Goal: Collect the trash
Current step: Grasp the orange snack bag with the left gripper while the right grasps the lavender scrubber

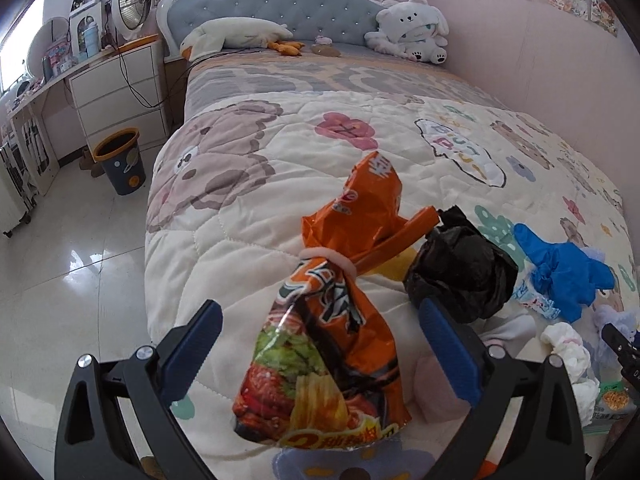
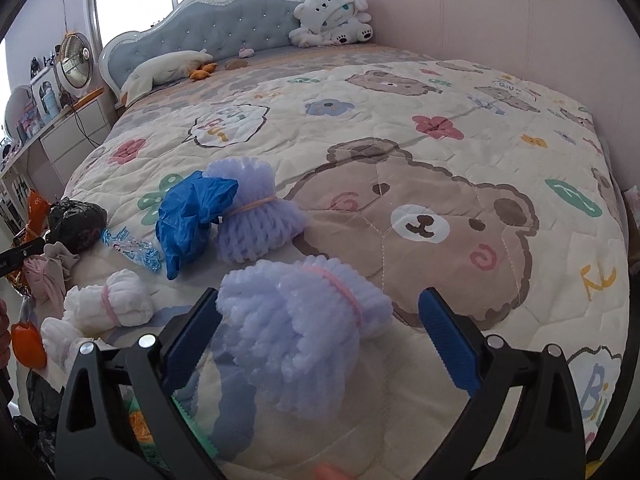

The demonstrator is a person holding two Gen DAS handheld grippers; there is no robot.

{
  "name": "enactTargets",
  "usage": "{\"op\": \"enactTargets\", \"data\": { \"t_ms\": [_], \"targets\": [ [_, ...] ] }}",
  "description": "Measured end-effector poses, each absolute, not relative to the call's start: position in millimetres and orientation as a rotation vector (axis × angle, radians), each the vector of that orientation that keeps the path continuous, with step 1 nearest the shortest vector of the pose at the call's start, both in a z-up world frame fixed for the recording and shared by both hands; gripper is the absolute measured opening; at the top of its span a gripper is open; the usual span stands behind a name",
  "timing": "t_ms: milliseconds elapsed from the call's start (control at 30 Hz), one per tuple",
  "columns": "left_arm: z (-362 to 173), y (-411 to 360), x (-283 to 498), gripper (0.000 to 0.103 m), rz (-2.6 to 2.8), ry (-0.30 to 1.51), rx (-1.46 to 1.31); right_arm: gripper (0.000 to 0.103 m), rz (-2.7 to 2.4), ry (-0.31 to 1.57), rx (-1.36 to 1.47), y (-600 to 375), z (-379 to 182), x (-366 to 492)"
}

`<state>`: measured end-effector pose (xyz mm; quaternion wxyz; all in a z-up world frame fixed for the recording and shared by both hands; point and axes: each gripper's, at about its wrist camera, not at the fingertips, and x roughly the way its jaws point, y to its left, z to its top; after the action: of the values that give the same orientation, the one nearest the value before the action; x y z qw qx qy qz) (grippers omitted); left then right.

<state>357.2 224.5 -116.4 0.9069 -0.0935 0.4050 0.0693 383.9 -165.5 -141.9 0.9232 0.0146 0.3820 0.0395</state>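
Meanwhile, on a bear-print quilt (image 2: 460,128), both tongs are standing wide apart and gripping nothing. The left gripper (image 1: 320,344) is framing an orange snack bag (image 1: 332,312), which is lying between its fingers without visibly touching either pad. The right gripper (image 2: 320,344) is straddling a lavender foam net bundle (image 2: 304,320), whose left edge is sitting against or just beside the left finger.

Beyond the left tongs and to their right, a crumpled black bag (image 1: 460,264) and a blue glove (image 1: 560,268) are waiting; ahead of the right tongs a second lavender bundle (image 2: 256,216) is lying, with white foam bundles (image 2: 116,304) off to their left.

Judging by the litter, collection is barely starting: the waste bin (image 1: 120,160) is standing on the floor well beyond the left tongs, its contents hidden.
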Motion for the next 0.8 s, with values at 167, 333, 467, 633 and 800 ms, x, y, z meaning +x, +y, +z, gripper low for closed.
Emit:
{"op": "enactTargets", "data": {
  "t_ms": [167,333,467,633,800],
  "targets": [
    [-120.4,226.2,356.8,0.065,0.104,0.808,-0.24,0.07,0.072,0.811,0.027,-165.2,-148.9,387.1],
    [-120.6,224.3,352.7,0.043,0.087,0.789,-0.253,0.059,0.073,0.791,0.035,-168.2,-145.1,385.1],
    [-115.4,229.2,345.0,0.038,0.093,0.76,-0.279,0.05,0.068,0.777,0.042,-171.5,-140.0,383.5],
    [-101.7,235.9,333.1,0.036,0.102,0.728,-0.294,0.046,0.067,0.731,0.033,-173.9,-124.1,375.6],
    [-83.5,237.6,315.8,0.036,0.106,0.687,-0.298,0.045,0.068,0.693,0.045,-178.5,-104.9,363.9]
  ]
}}
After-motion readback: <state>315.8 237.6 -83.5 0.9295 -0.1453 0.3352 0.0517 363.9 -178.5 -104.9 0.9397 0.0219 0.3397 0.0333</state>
